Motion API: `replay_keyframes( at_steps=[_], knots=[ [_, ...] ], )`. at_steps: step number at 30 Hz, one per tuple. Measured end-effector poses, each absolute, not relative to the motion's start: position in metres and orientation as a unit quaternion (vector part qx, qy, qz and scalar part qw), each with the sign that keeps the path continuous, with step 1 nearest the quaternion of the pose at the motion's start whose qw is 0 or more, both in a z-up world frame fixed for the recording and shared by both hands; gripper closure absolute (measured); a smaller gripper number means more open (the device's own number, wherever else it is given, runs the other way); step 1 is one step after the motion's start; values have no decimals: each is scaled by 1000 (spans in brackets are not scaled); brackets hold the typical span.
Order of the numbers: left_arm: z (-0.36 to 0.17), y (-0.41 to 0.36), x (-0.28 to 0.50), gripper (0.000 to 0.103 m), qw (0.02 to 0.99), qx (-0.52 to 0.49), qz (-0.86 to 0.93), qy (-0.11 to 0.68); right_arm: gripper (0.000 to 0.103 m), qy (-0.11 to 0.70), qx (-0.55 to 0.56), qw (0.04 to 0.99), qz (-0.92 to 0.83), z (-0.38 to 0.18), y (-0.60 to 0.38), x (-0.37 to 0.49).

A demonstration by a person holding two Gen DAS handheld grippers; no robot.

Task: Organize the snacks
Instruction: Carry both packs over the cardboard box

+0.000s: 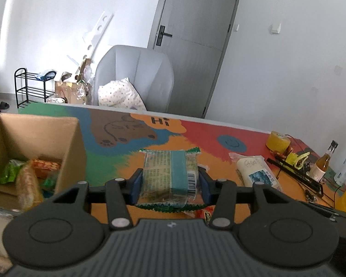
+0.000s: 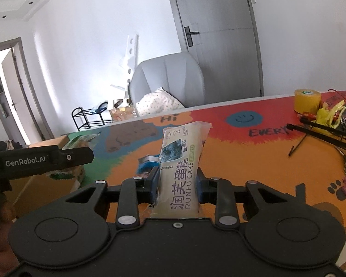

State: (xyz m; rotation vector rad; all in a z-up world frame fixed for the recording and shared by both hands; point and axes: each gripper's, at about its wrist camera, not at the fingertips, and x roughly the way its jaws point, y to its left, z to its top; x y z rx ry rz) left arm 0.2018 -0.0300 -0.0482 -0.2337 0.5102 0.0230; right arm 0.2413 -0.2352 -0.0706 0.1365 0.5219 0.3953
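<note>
Partly hidden by its own housing, the left gripper (image 1: pixel 170 182) is clamped on a green-edged snack packet (image 1: pixel 170 173) beside the cardboard box (image 1: pixel 64 152), whose blurred contents are hard to identify. Only the right wrist view shows the right gripper (image 2: pixel 176 182) squeezing the white Runfu cake packet (image 2: pixel 182 161) upright above the colourful table (image 2: pixel 253 161), its lower end cut off.

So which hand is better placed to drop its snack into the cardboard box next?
Probably the left gripper: its green snack packet sits beside the cardboard box. The right gripper, gripping the Runfu cake, is farther away.
</note>
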Motion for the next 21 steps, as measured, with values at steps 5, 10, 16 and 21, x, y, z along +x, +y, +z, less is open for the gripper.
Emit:
replay_keyframes(
  at_steps=[5, 10, 16, 21],
  knots=[
    [-38, -23, 189, 55, 964, -117, 14, 238, 74, 245, 67, 945, 204, -62, -227, 236],
    [-29, -14, 177, 55, 967, -118, 17, 225, 75, 233, 62, 946, 215, -53, -217, 230],
    [-19, 0, 164, 55, 970, -121, 26, 210, 75, 220, 53, 947, 229, -42, -203, 219],
    [-12, 13, 152, 55, 971, -124, 35, 200, 75, 215, 48, 945, 241, -36, -189, 213]
  ],
)
